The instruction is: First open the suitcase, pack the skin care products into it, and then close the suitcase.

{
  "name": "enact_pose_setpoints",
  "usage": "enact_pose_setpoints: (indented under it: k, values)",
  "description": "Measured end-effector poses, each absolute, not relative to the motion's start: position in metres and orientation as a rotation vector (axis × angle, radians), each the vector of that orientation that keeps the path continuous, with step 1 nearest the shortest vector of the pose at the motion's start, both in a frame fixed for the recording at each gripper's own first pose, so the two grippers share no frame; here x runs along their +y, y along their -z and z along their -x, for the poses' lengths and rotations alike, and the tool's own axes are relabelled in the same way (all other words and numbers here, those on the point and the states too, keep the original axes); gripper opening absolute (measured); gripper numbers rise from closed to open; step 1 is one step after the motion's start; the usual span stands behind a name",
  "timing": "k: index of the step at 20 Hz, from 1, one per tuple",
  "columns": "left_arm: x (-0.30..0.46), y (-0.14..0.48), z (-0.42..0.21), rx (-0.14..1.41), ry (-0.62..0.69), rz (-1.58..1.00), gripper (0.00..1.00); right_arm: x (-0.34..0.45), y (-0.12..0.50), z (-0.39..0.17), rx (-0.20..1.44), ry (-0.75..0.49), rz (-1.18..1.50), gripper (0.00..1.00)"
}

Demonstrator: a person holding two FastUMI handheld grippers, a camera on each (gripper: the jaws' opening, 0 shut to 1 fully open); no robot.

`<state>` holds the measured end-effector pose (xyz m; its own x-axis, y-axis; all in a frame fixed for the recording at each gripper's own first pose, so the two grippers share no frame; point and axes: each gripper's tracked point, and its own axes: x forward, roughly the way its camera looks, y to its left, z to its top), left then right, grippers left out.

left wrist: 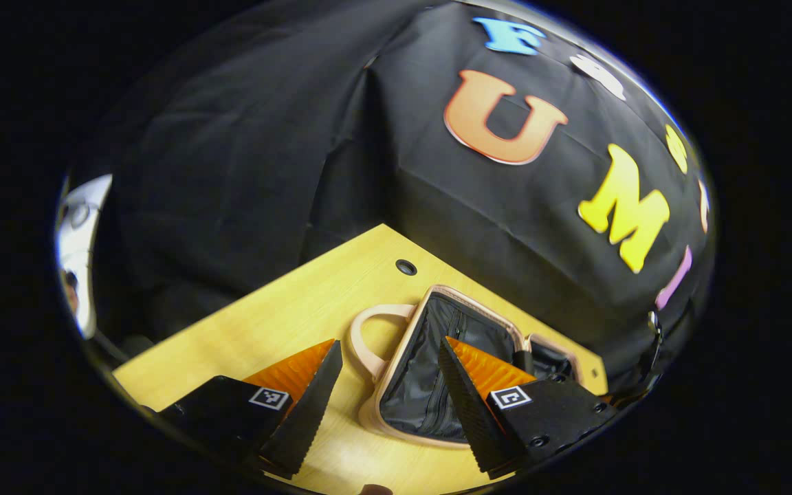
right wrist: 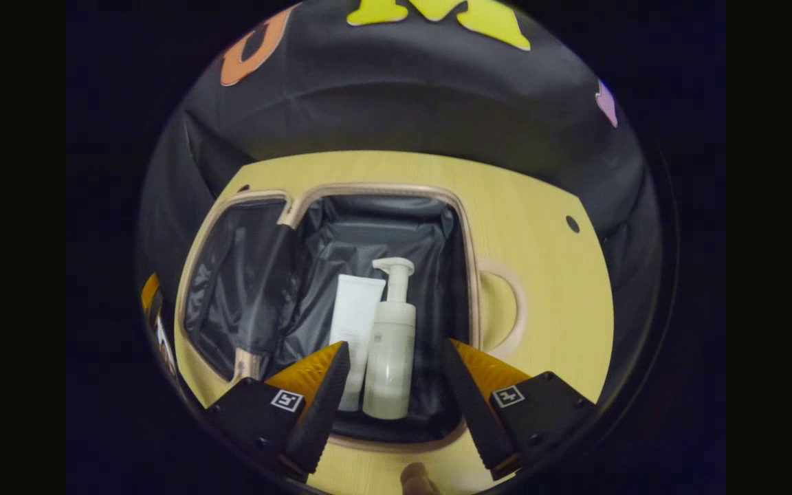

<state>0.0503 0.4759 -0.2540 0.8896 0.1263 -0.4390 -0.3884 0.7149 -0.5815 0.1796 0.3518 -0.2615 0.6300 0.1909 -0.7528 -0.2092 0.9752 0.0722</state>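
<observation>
Between the spread right gripper (right wrist: 390, 392) fingers: bottle (right wrist: 389, 344), tube (right wrist: 355, 323) in suitcase (right wrist: 468, 275). Left gripper (left wrist: 388, 395) spread, empty. Risk: lid pinching loose lining.

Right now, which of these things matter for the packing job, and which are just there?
Part of the job:
- open suitcase, lying flat
- pump bottle, lying inside it
- white tube, beside the bottle
- right gripper, open above them
- left gripper, open by the suitcase handle

Just there:
- wooden table
- black booth cloth
</observation>
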Motion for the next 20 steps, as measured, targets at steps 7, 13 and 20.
enact_pose_setpoints:
  k: [7,13,20]
  values:
    - [0.500,0.332,-0.076,0.438,-0.265,1.156,0.94,0.315,0.167,-0.092,0.738,-0.293,-0.086,0.80]
    - [0.503,0.346,-0.093,0.419,-0.281,1.235,0.84,0.243,0.096,-0.044,0.592,-0.193,-0.197,0.81]
    - [0.498,0.347,-0.107,0.473,-0.317,1.134,0.35,0.155,0.057,-0.013,0.429,0.074,-0.159,0.79]
